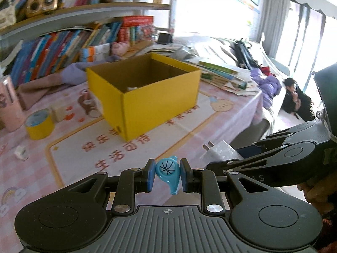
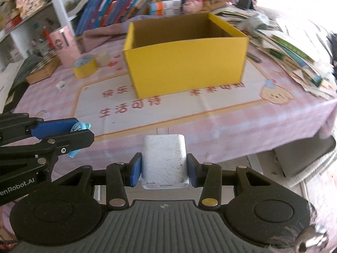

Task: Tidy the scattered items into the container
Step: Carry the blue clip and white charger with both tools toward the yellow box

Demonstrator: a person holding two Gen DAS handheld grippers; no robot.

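My left gripper (image 1: 167,176) is shut on a small blue whistle (image 1: 168,172) with a basketball print, held above the near part of the table. My right gripper (image 2: 163,169) is shut on a white charger plug (image 2: 164,161), prongs pointing forward. The open yellow cardboard box (image 1: 160,97) stands ahead on the pink tablecloth; something pale lies inside it. In the right wrist view the box (image 2: 185,63) sits straight ahead and the left gripper (image 2: 79,131) with the whistle (image 2: 81,126) hangs at the left. The right gripper (image 1: 227,160) with the plug (image 1: 219,151) shows at right in the left wrist view.
A yellow tape roll (image 2: 85,66), a small beige block (image 2: 103,59), a tiny white item (image 2: 62,86) and a pink cup (image 2: 64,46) stand left of the box. Stacked books and papers (image 2: 294,57) crowd the right side. A bookshelf (image 1: 63,48) lines the back. A person (image 1: 294,99) lies off the table's right edge.
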